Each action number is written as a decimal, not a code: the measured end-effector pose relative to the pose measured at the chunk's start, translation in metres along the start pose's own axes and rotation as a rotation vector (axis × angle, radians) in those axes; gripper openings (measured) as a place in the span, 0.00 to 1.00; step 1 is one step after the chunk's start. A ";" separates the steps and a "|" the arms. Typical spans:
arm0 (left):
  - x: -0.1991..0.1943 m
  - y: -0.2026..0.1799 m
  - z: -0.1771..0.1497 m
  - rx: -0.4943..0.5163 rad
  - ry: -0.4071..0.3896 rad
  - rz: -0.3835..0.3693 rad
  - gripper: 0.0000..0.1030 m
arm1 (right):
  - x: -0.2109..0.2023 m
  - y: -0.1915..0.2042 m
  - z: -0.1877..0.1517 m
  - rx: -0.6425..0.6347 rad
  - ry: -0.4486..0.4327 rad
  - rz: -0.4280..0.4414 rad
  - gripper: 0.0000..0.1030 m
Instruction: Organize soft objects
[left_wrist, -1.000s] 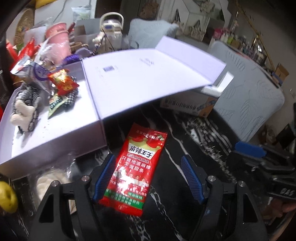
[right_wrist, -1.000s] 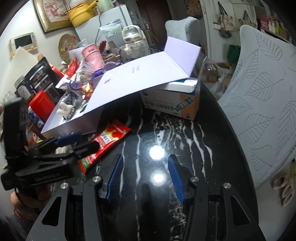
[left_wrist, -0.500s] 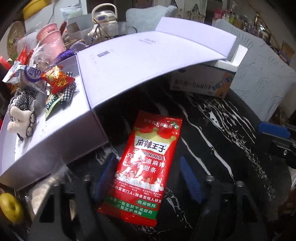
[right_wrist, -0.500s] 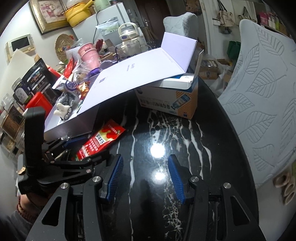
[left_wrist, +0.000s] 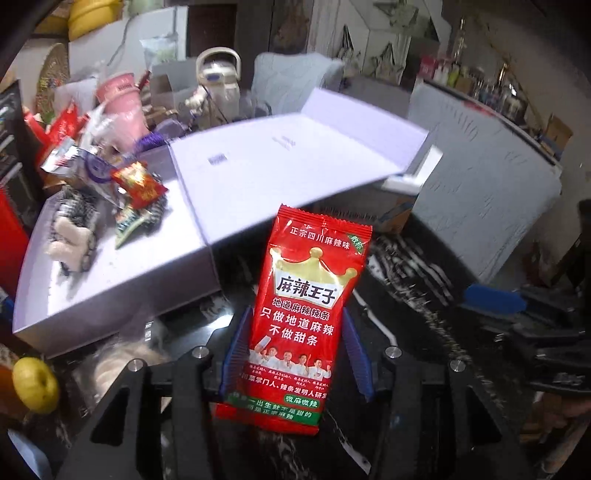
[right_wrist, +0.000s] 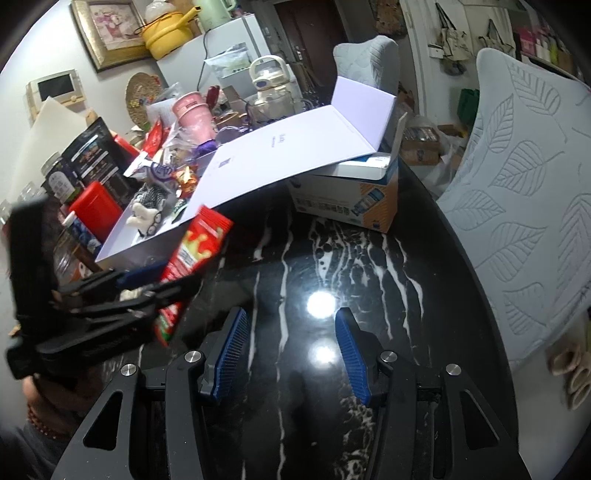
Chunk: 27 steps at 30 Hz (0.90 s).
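My left gripper (left_wrist: 295, 354) is shut on a red snack packet (left_wrist: 303, 302) and holds it upright above the black marble table, just right of the open white box (left_wrist: 122, 280). The box holds a plush toy (left_wrist: 70, 236) and small snack packets (left_wrist: 138, 184). In the right wrist view the left gripper (right_wrist: 155, 284) with the red packet (right_wrist: 194, 251) is at the left, next to the box (right_wrist: 147, 243). My right gripper (right_wrist: 291, 350) is open and empty over the table.
The box's white lid (left_wrist: 288, 166) lies open, resting on a cardboard carton (right_wrist: 351, 195). Clutter of cups, jars and bags stands behind the box. A yellow fruit (left_wrist: 35, 384) lies at the lower left. A grey leaf-patterned chair (right_wrist: 517, 192) stands at the table's right.
My left gripper closed on the red packet, which lay flat on the table, and lifted it upright. The right gripper stayed open and nearly still.
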<state>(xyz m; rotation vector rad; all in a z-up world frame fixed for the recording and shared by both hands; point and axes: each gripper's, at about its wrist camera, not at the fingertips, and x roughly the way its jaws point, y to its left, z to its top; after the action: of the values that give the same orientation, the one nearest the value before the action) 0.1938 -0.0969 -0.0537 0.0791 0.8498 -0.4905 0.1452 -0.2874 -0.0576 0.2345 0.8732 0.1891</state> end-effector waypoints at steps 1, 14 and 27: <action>-0.007 0.002 0.000 -0.008 -0.012 0.003 0.47 | -0.001 0.003 -0.001 -0.003 -0.001 0.006 0.49; -0.082 0.066 -0.040 -0.166 -0.073 0.127 0.47 | 0.013 0.074 -0.006 -0.123 0.029 0.135 0.49; -0.114 0.131 -0.088 -0.322 -0.084 0.228 0.47 | 0.063 0.160 -0.009 -0.274 0.096 0.231 0.68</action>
<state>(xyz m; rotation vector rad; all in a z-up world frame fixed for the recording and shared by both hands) 0.1266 0.0856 -0.0442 -0.1389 0.8161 -0.1390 0.1670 -0.1172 -0.0644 0.0692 0.9039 0.5346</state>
